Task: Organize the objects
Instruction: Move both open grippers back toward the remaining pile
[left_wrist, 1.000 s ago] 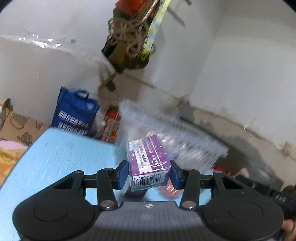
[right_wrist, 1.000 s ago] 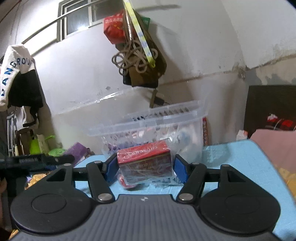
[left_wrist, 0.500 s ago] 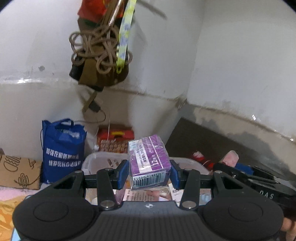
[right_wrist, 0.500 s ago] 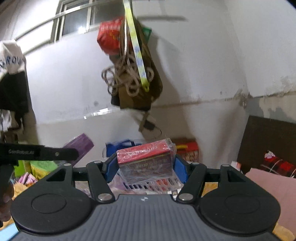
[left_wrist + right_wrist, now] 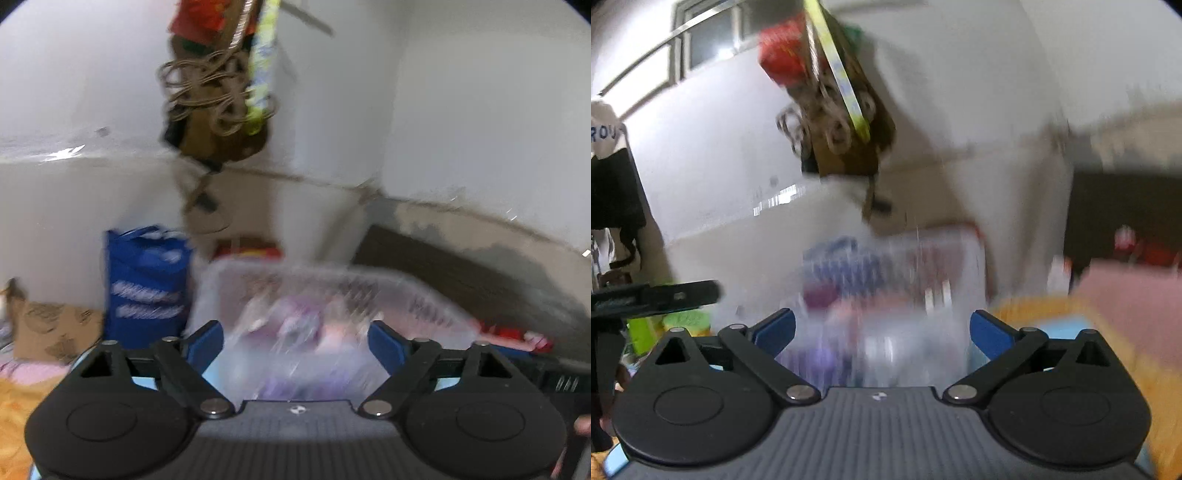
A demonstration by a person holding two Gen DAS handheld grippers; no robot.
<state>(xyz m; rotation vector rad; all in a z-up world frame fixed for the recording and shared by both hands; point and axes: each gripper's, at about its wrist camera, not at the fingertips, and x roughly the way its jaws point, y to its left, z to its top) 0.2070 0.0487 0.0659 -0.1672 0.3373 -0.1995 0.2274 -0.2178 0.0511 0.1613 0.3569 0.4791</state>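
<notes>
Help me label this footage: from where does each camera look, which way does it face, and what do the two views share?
Left wrist: sits on the left gripper, facing the clear plastic bin and blue bag; its open jaws show, plus a fingertip at the right edge.
Right wrist: sits on the right gripper, facing the same blurred bin; its open jaws show, and the left gripper enters from the left.
Shared: the bin and the hanging rope bundle.

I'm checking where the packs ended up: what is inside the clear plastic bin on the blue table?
Inside the clear plastic bin only blurred purple, pink and white shapes show through its wall. Motion blur hides which items they are. Neither the left gripper nor the right gripper holds anything.
</notes>
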